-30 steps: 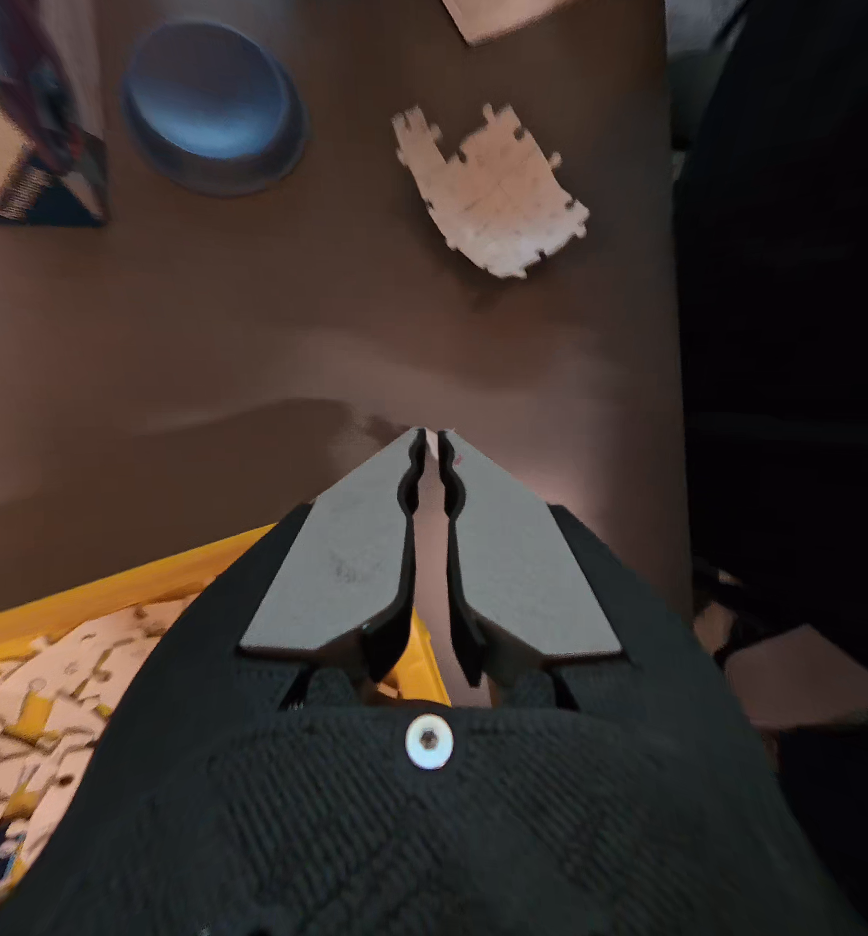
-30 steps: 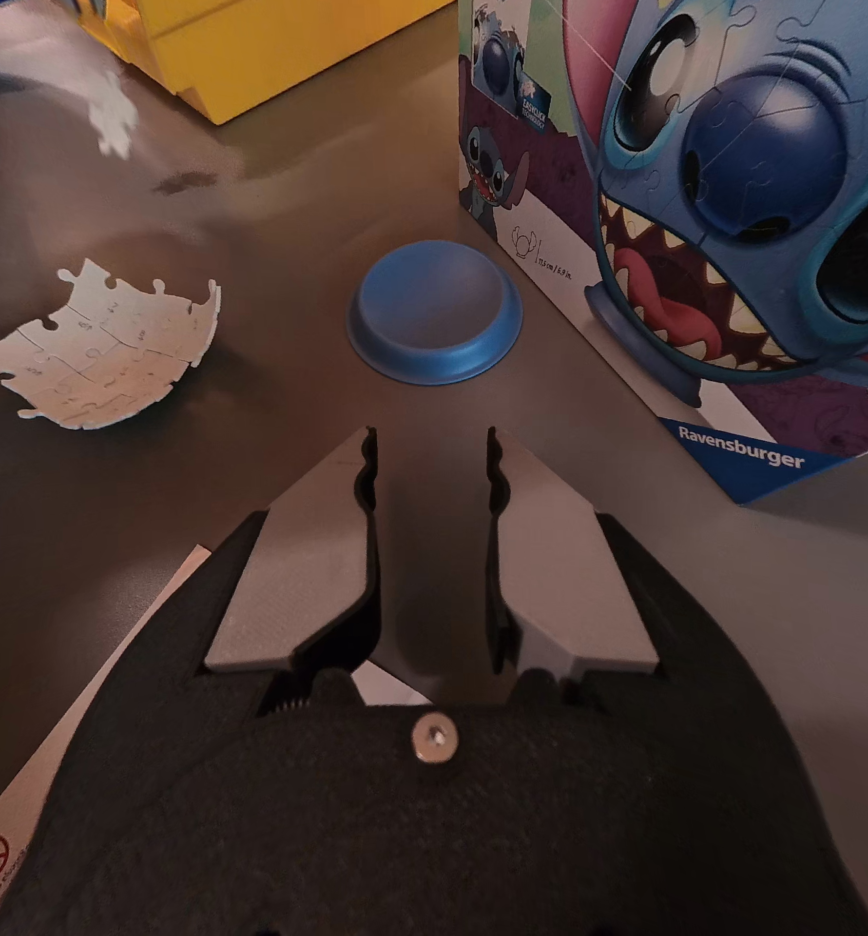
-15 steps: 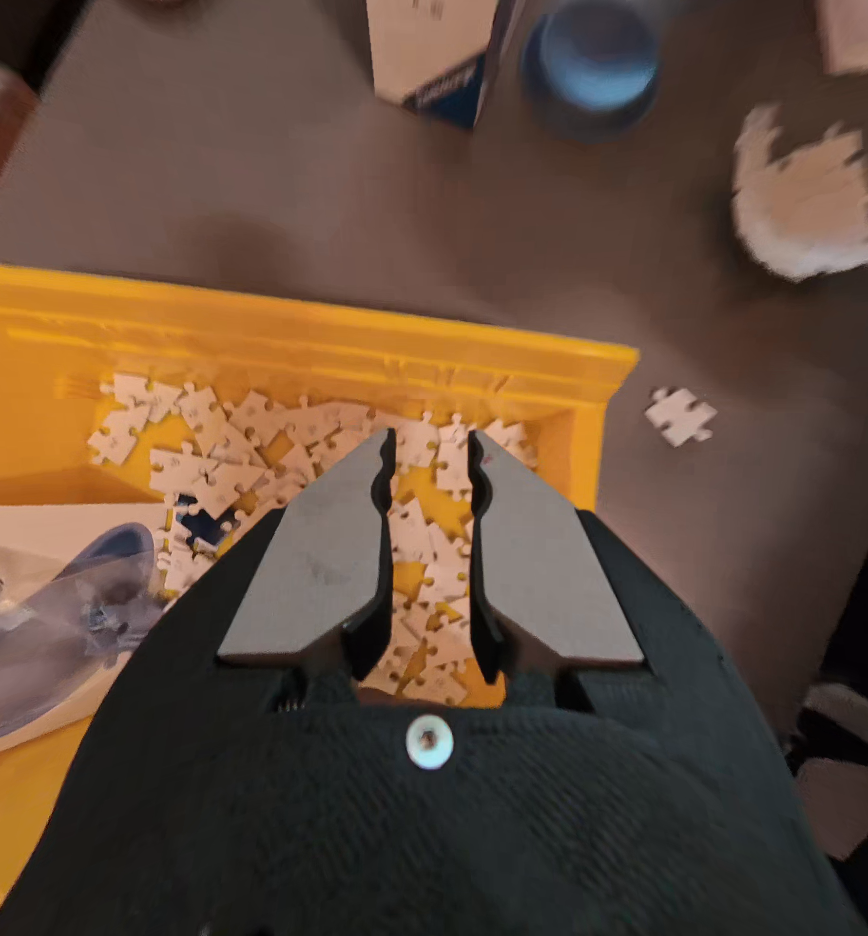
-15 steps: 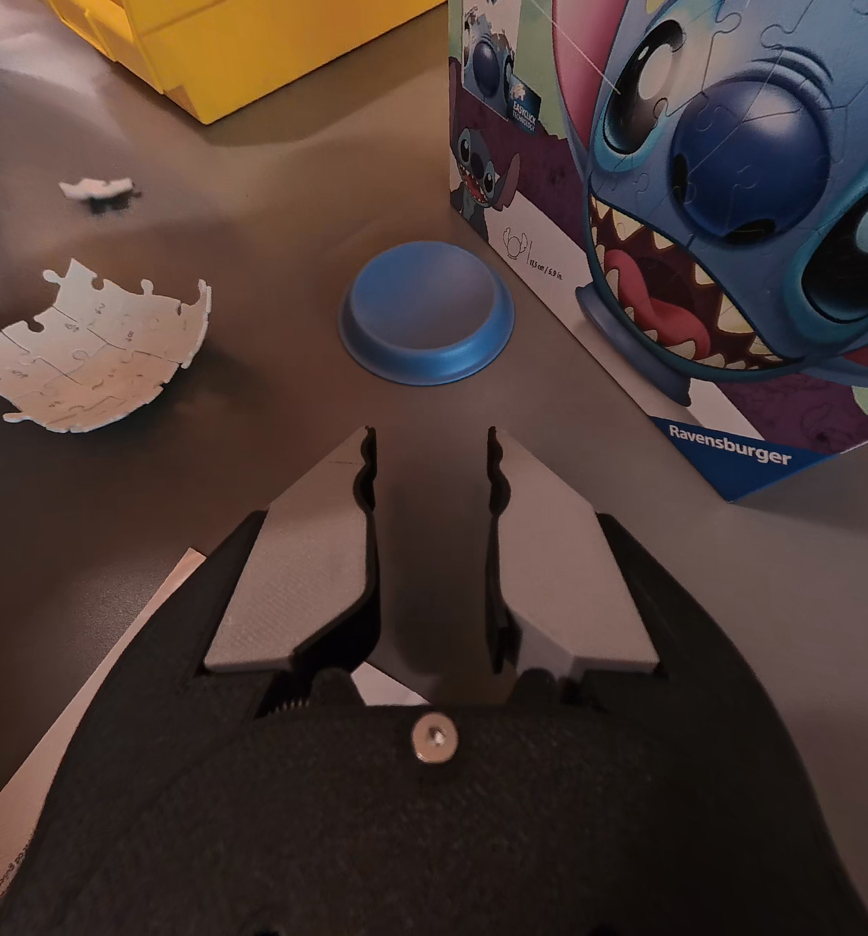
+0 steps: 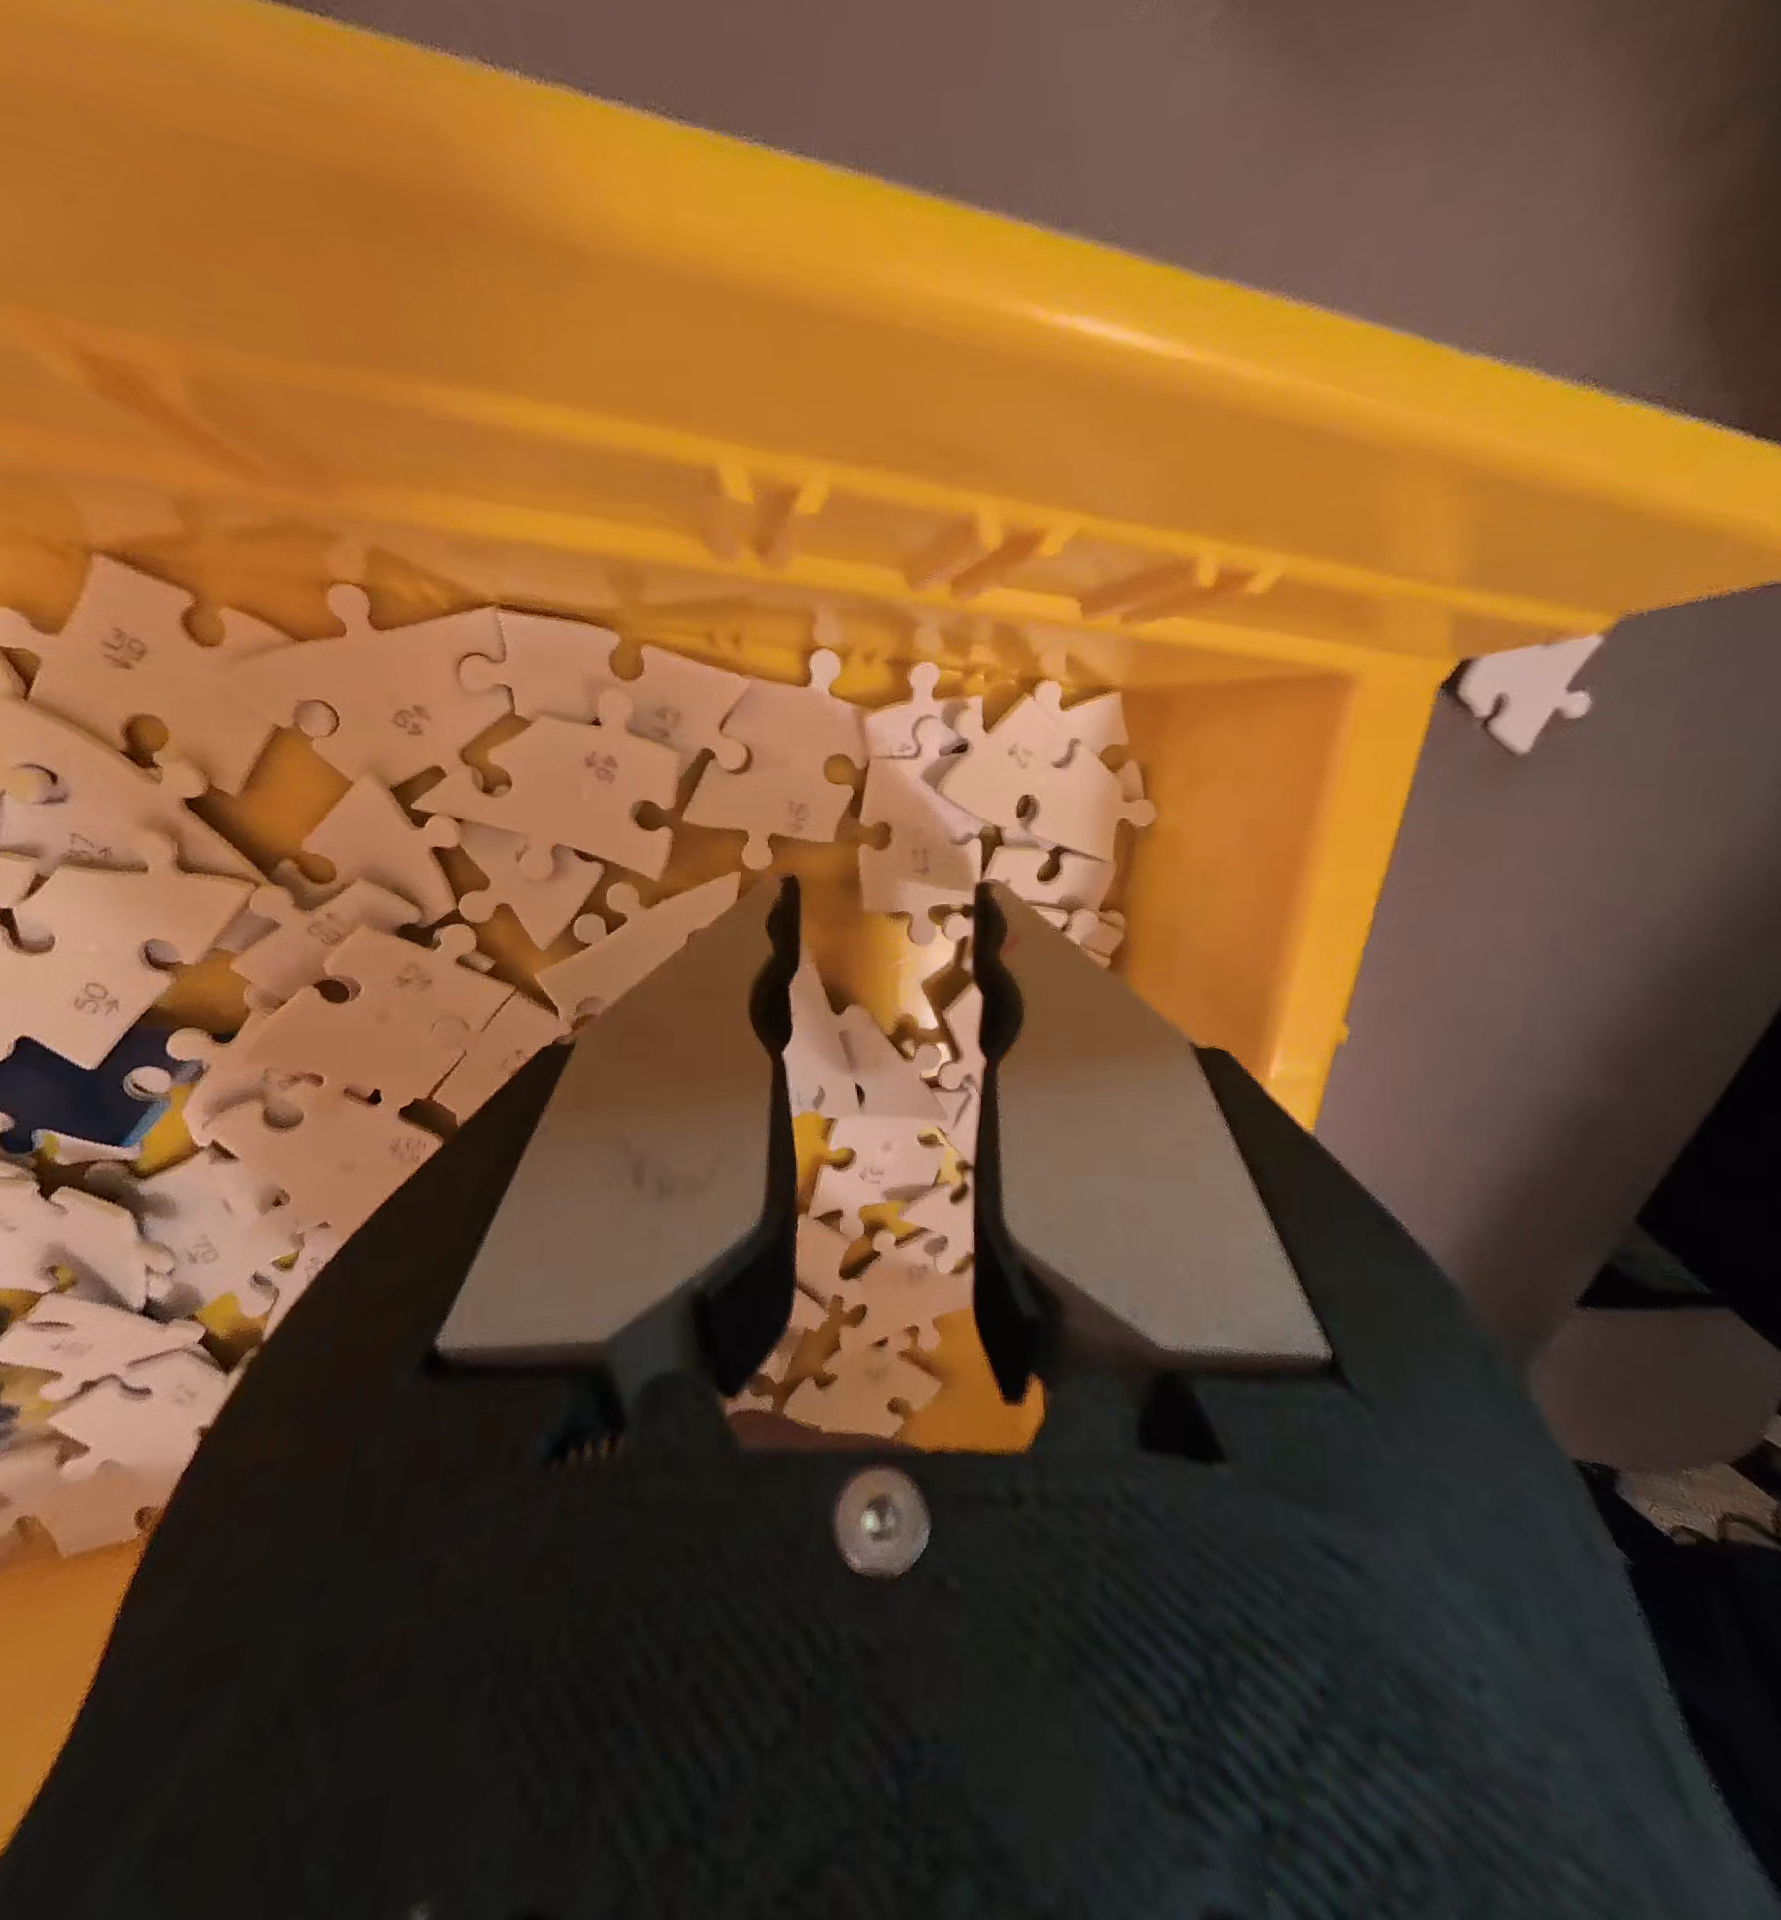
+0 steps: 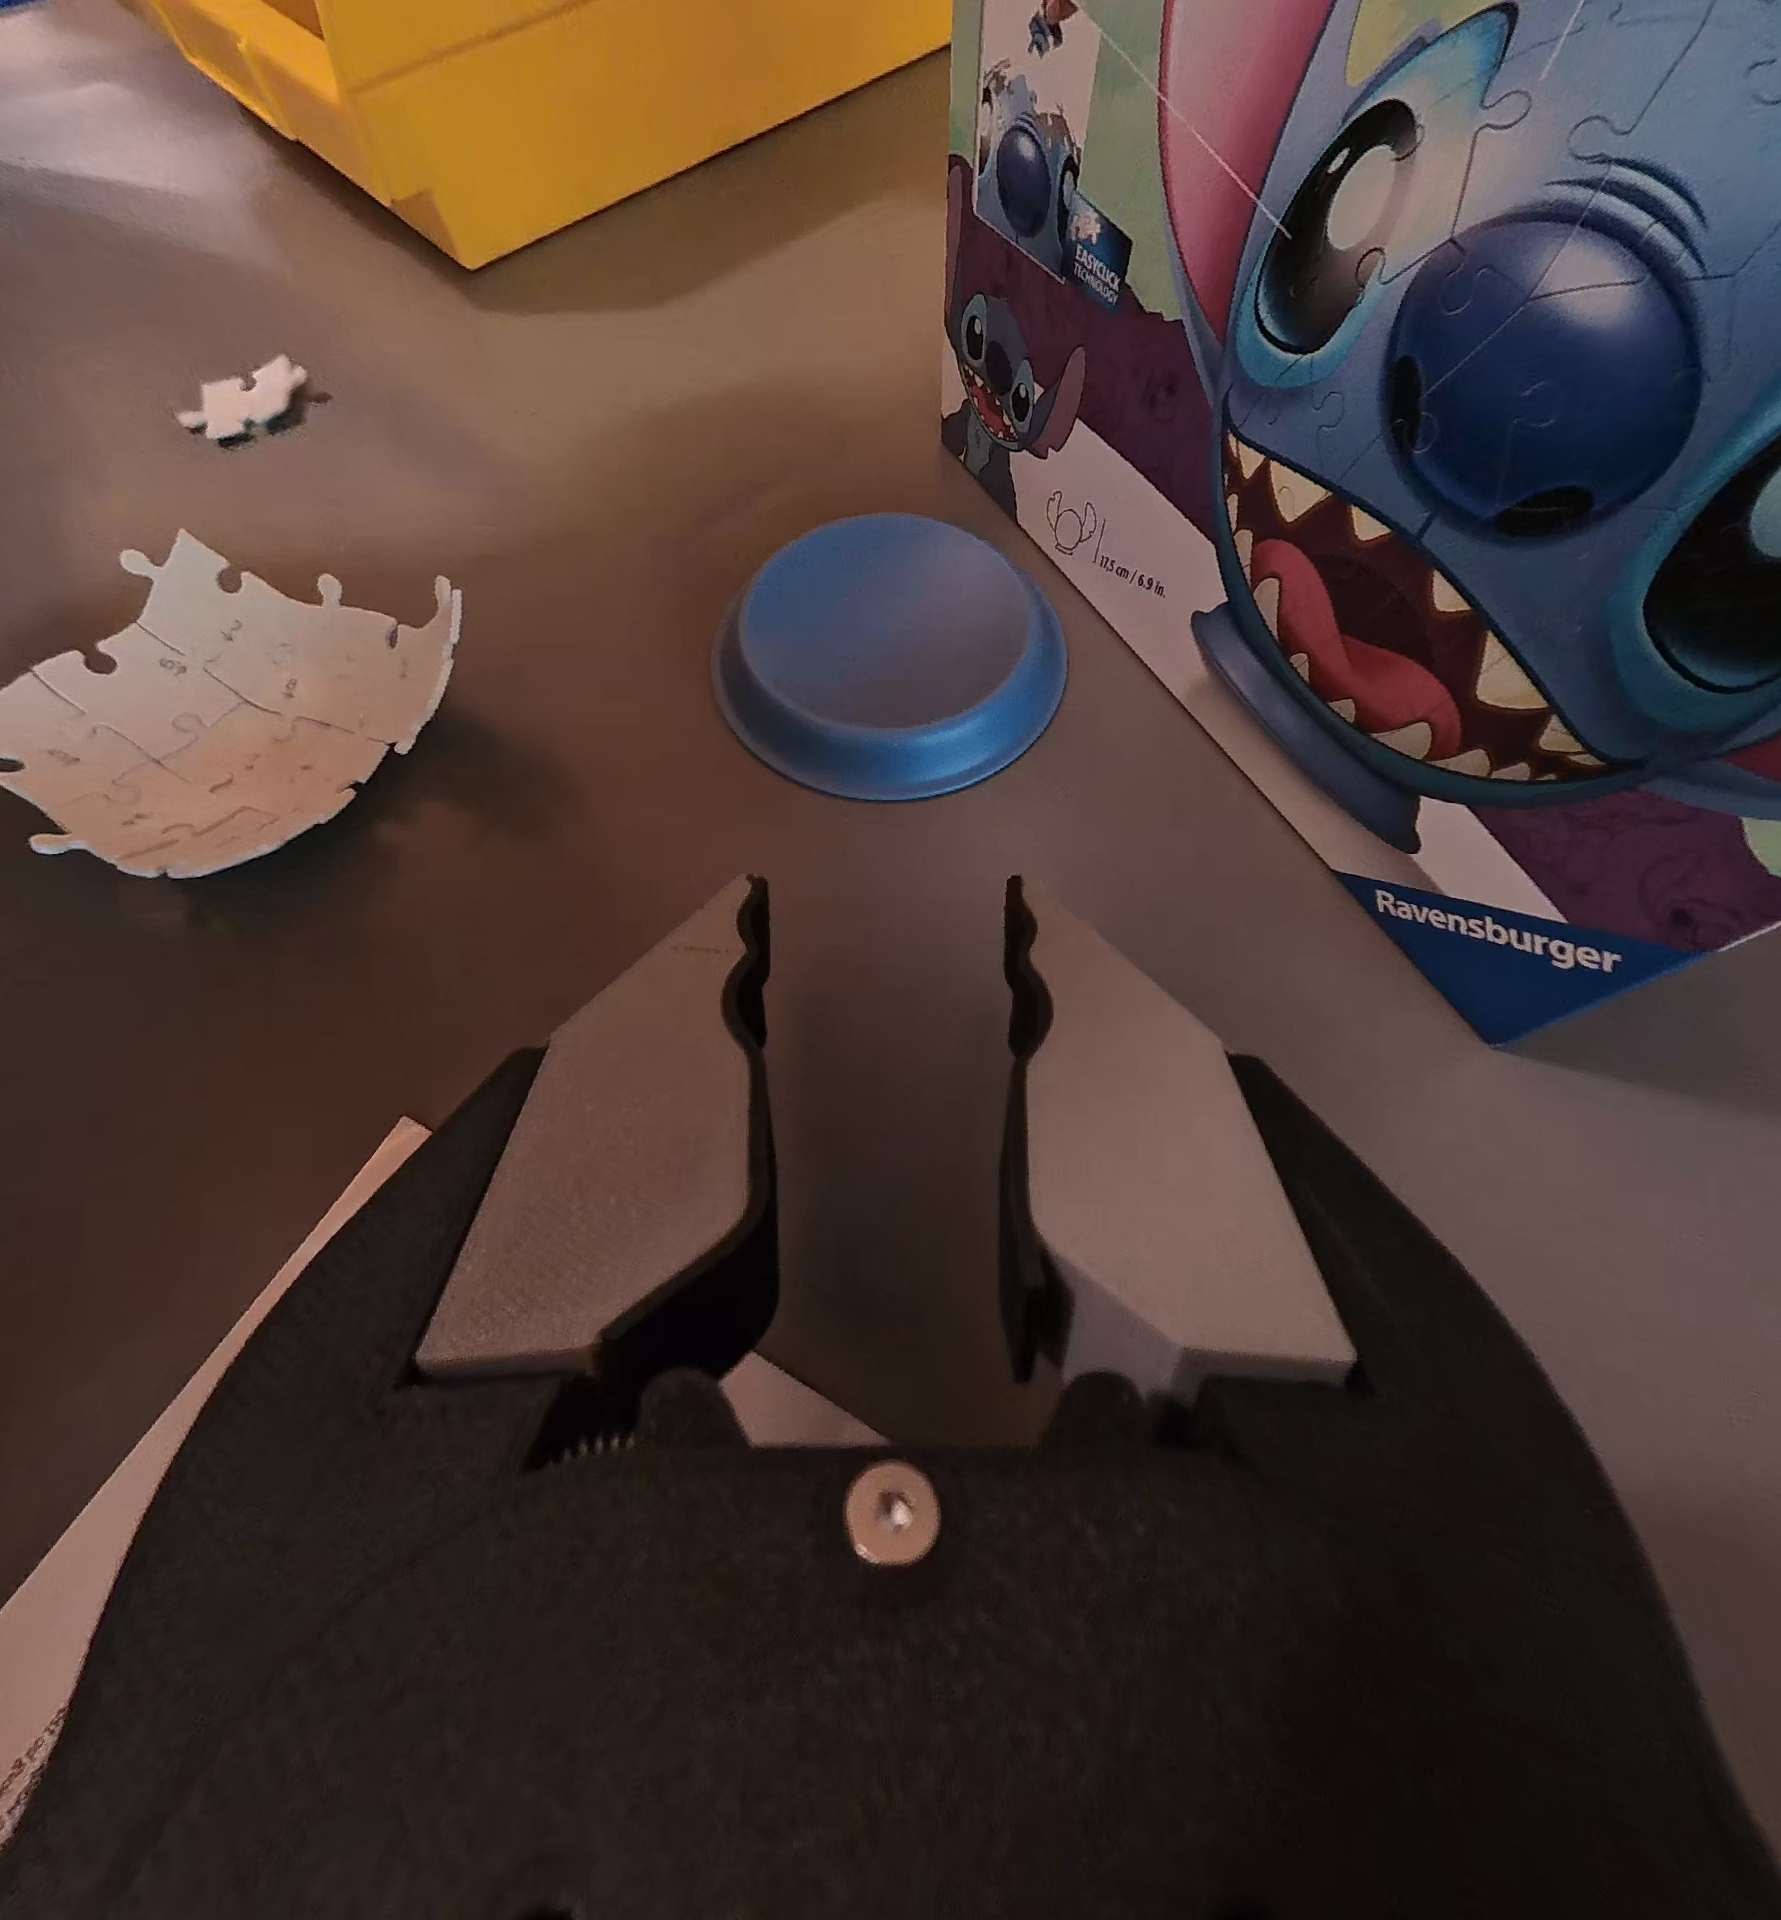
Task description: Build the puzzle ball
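Note:
In the left wrist view my left gripper [image 5: 881,904] is open and empty, low over the right end of a yellow bin [image 5: 865,343] that holds several loose white puzzle pieces [image 5: 595,769]. One loose piece [image 5: 1525,691] lies on the table just outside the bin's right corner. In the right wrist view my right gripper [image 6: 881,899] is open and empty above the dark table. A curved, partly joined shell of white pieces [image 6: 200,717] lies to its left, with the single loose piece [image 6: 242,400] beyond it. A blue round stand [image 6: 891,675] sits straight ahead.
The colourful puzzle box [image 6: 1437,468] stands upright at the right in the right wrist view. The yellow bin [image 6: 553,104] is at the far left back. A white paper sheet [image 6: 138,1455] lies under my right gripper at the lower left. The table edge drops off at the right in the left wrist view. Some 35 cm of space lies between my two pairs of fingers.
My left gripper let a piece go on the table, swung left over the yellow bin, opened and dropped close to the pieces. My right gripper has barely moved.

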The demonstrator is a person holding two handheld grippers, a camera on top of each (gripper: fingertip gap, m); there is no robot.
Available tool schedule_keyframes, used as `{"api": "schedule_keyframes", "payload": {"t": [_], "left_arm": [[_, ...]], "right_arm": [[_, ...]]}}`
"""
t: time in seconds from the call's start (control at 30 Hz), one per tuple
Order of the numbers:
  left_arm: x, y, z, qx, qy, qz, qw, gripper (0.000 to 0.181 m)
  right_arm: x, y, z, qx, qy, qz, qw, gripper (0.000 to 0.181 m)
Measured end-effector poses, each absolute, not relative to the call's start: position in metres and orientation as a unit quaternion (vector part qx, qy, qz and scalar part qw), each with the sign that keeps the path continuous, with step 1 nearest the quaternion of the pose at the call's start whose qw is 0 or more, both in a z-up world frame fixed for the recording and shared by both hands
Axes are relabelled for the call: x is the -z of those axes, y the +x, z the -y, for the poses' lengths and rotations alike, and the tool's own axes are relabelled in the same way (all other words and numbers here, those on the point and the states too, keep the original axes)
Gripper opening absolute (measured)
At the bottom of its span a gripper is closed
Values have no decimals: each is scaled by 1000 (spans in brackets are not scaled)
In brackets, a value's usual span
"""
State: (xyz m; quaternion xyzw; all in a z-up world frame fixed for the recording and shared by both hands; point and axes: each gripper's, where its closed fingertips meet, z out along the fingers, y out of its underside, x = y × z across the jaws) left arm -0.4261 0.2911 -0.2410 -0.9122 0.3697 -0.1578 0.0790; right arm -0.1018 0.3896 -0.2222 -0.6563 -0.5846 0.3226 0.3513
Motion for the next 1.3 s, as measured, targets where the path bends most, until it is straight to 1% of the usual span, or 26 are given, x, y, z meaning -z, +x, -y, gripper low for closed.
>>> {"api": "schedule_keyframes", "payload": {"t": [0.1, 0.17, 0.2, 0.3, 0.4, 0.43, 0.47, 0.5, 0.6, 0.77, 0.93, 1.03, 1.1, 1.3], "left_arm": [[241, -422, -293, 177, -913, -362, 69, 27], [242, -418, -290, 193, -912, -356, 59, 19], [241, -417, -290, 194, -913, -353, 60, 18], [240, -415, -286, 203, -914, -344, 62, 27], [239, -413, -284, 202, -919, -332, 62, 31], [240, -414, -285, 195, -921, -331, 63, 30], [242, -416, -287, 179, -925, -329, 66, 22], [244, -420, -291, 156, -929, -327, 71, 10], [243, -420, -292, 143, -931, -327, 78, 9], [229, -421, -292, 147, -931, -313, 117, 0], [217, -429, -290, 140, -933, -298, 143, 0], [202, -431, -292, 141, -931, -287, 175, 0], [183, -429, -295, 154, -924, -276, 214, 0], [101, -380, -300, 232, -850, -255, 398, 0]], "right_arm": [[222, -102, -388, -321, -652, 590, 352, 42], [222, -102, -387, -321, -650, 592, 352, 42], [222, -102, -386, -322, -649, 592, 353, 42], [219, -102, -383, -330, -645, 591, 356, 40], [218, -102, -382, -335, -641, 592, 356, 39], [218, -102, -381, -335, -641, 593, 355, 39], [218, -102, -380, -335, -640, 594, 355, 39], [218, -102, -380, -335, -639, 595, 355, 39], [219, -103, -377, -334, -636, 599, 354, 38], [218, -103, -377, -335, -635, 599, 355, 37], [216, -102, -378, -343, -636, 593, 356, 37], [213, -101, -380, -343, -638, 587, 362, 38], [210, -101, -383, -342, -640, 580, 370, 42], [168, -105, -388, -411, -637, 516, 399, 57]]}}
